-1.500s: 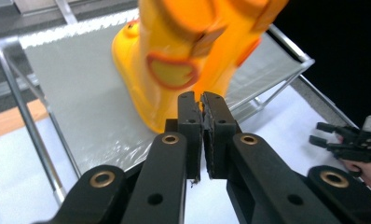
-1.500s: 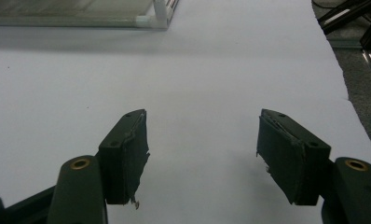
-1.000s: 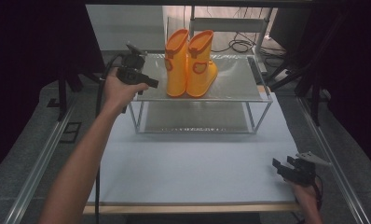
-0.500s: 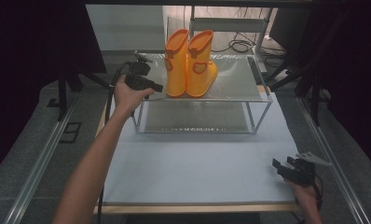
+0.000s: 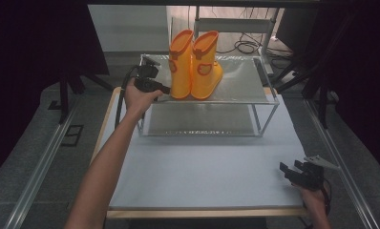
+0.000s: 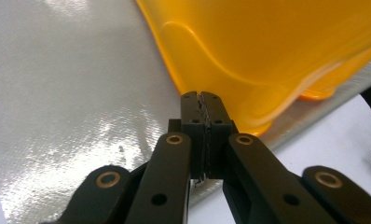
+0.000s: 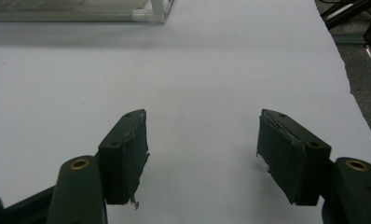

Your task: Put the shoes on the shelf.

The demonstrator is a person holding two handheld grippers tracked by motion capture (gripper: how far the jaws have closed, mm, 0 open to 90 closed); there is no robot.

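Pair of orange rubber boots (image 5: 194, 64) stands upright on the top shelf of a two-level metal rack (image 5: 269, 101), toward the rack's left half, toes pointing at the person. The two boots touch side by side. Rack sits at the far end of a pale blue table (image 5: 202, 167).

Left gripper (image 5: 165, 89) is at the rack's left front corner, held level with the top shelf, tips just beside the toe of the left boot (image 5: 180, 64). In the left gripper view its jaws are pressed fully together, pad against pad, nothing between them. The tips (image 6: 202, 100) sit right at the boot's orange lower edge (image 6: 249, 70); cannot tell whether they touch it. The shelf's silvery woven surface (image 6: 72, 93) lies under and beside the jaws.

Right gripper (image 5: 291, 171) is well apart from the rack, low over the table's near right corner, pointing left across the table. In the right gripper view its jaws (image 7: 200, 154) stand wide apart, nothing between them but bare table (image 7: 197, 70). A corner post of the rack (image 7: 158, 11) shows far ahead.
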